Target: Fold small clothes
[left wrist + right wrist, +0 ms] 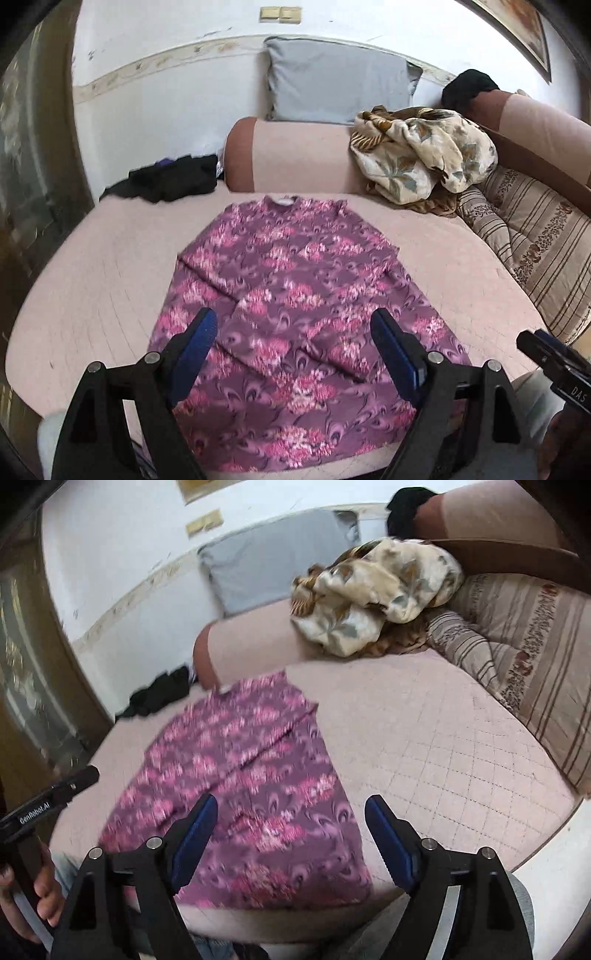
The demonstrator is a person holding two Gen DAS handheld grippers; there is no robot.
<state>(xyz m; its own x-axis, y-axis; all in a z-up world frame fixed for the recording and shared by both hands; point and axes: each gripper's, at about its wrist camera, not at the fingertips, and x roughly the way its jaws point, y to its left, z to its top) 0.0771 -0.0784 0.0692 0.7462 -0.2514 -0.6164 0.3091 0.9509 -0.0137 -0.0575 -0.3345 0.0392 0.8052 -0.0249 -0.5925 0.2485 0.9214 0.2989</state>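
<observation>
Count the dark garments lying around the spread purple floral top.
2. One black garment lies crumpled on the pink mattress, far left of the purple floral top. Another black item sits on the bolster at far right. More may be hidden under the floral blanket.

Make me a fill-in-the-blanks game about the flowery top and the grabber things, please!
1. The purple flowery top lies spread flat on the pink ____.
2. Both the left gripper and the right gripper have their jaws ____, with nothing held.
3. The pads on the fingers are the colour ____.
4. Leaning against the wall behind the bolster is a ____ pillow.

Missing words: bed; open; blue; grey
</observation>
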